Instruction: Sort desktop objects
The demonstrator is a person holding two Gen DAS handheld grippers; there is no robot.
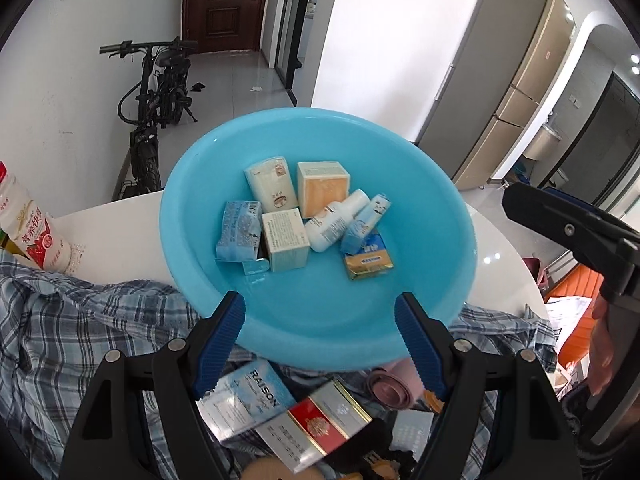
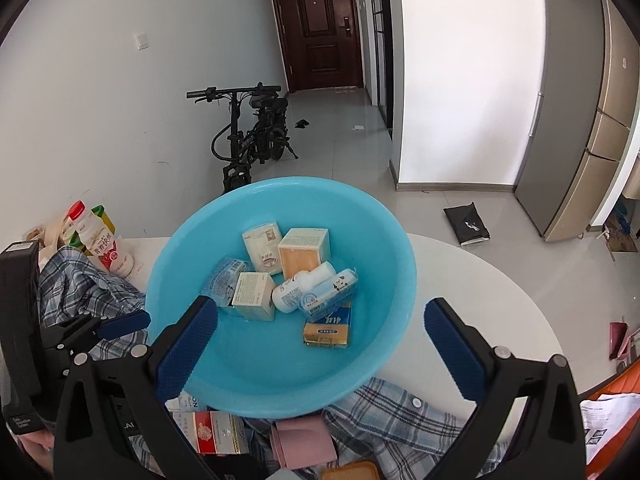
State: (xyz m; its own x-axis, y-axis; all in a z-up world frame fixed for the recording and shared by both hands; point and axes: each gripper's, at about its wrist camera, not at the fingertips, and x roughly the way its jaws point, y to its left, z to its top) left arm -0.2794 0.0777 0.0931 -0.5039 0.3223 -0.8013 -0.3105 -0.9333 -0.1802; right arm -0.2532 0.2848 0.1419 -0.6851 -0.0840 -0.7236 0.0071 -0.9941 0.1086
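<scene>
Left edge: yogurt bottle (image 1: 30, 232) with a red label stands on the white tabletop (image 1: 120, 216), beside a plaid shirt (image 1: 80, 320) spread over the near side.

Centre: blue basin (image 1: 420, 208) sits on the tabletop, its near rim overlapping the shirt. Contents, left to right: pale blue patterned box (image 1: 238, 230), cream box (image 1: 285, 244) touching it, tall white box (image 1: 272, 180) behind, orange-faced box (image 1: 323, 188), white bottle (image 1: 336, 220) lying on its side, small blue-and-white tube box (image 1: 366, 220) leaning on a gold and blue packet (image 1: 368, 260).

Left gripper (image 1: 320, 344): blue pads spread apart, nothing between them, hovering over the basin's near rim. Below it, outside the basin on the shirt: a box marked RAISON (image 1: 244, 404), a red and white carton (image 1: 320, 424), a pink folded item (image 1: 394, 388).

Right gripper (image 2: 320, 352): fingers wide apart, empty, above the basin's near side; basin contents are visible between the fingers.

Right edge: tabletop bare past the basin (image 2: 480, 280).
</scene>
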